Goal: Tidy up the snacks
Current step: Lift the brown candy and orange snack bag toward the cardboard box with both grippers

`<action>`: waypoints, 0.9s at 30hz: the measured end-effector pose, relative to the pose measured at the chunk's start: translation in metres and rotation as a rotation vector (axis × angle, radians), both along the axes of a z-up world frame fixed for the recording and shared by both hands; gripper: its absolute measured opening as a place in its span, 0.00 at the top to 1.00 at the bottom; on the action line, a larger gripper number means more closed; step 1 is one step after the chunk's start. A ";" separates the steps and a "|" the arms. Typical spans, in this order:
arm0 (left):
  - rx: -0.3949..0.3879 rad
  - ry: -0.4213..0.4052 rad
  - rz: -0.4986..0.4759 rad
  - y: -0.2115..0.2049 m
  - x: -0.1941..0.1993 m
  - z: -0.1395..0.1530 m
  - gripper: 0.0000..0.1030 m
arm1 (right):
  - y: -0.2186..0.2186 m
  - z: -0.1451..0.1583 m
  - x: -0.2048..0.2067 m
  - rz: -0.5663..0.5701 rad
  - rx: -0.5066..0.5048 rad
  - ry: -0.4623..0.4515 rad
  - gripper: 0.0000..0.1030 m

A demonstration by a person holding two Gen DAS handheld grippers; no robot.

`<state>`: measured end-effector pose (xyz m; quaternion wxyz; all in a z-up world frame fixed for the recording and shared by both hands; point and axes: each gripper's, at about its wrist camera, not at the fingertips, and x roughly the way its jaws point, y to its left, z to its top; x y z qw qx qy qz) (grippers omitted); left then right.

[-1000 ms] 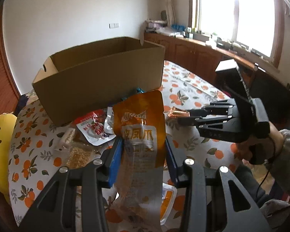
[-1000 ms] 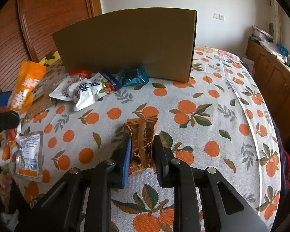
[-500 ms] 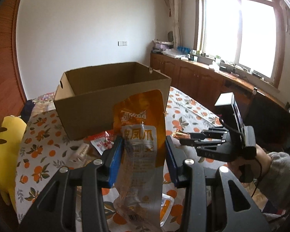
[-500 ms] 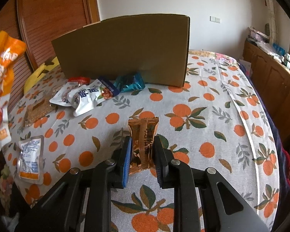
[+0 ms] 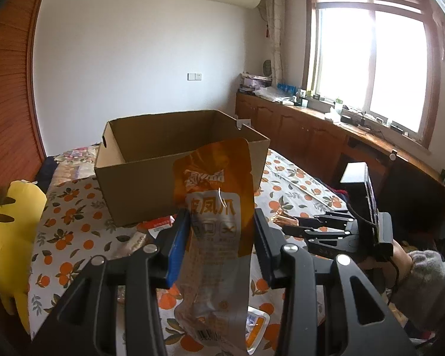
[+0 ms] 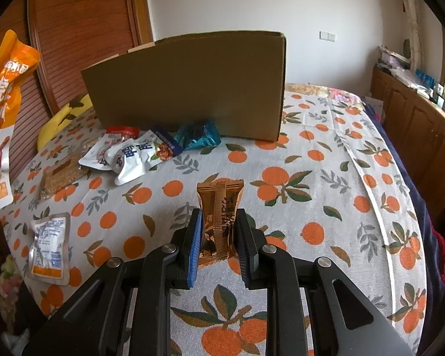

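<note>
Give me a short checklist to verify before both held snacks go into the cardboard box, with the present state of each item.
1. Left gripper shut on orange pouch: ok.
2. Right gripper shut on brown packet: ok.
3. Cardboard box open at top, upright: ok.
4. Orange pouch raised to about rim level: ok.
5. Brown packet above the rim: not ok, it is low over the tablecloth.
6. Box floor free: cannot tell.
</note>
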<state>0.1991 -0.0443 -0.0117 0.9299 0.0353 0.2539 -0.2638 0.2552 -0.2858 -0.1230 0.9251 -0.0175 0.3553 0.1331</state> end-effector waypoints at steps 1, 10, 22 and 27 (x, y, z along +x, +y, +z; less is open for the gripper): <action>-0.003 -0.007 0.005 0.001 0.001 0.002 0.60 | 0.000 0.001 -0.001 -0.003 -0.001 -0.007 0.81; -0.028 -0.042 0.016 0.012 0.021 0.018 0.60 | 0.001 0.025 0.000 -0.002 -0.039 -0.026 0.81; -0.082 -0.078 0.028 0.024 0.076 0.039 0.60 | 0.027 0.097 0.023 0.109 -0.040 -0.145 0.81; -0.086 -0.101 0.023 0.023 0.104 0.048 0.60 | 0.040 0.106 0.047 0.139 -0.040 -0.145 0.81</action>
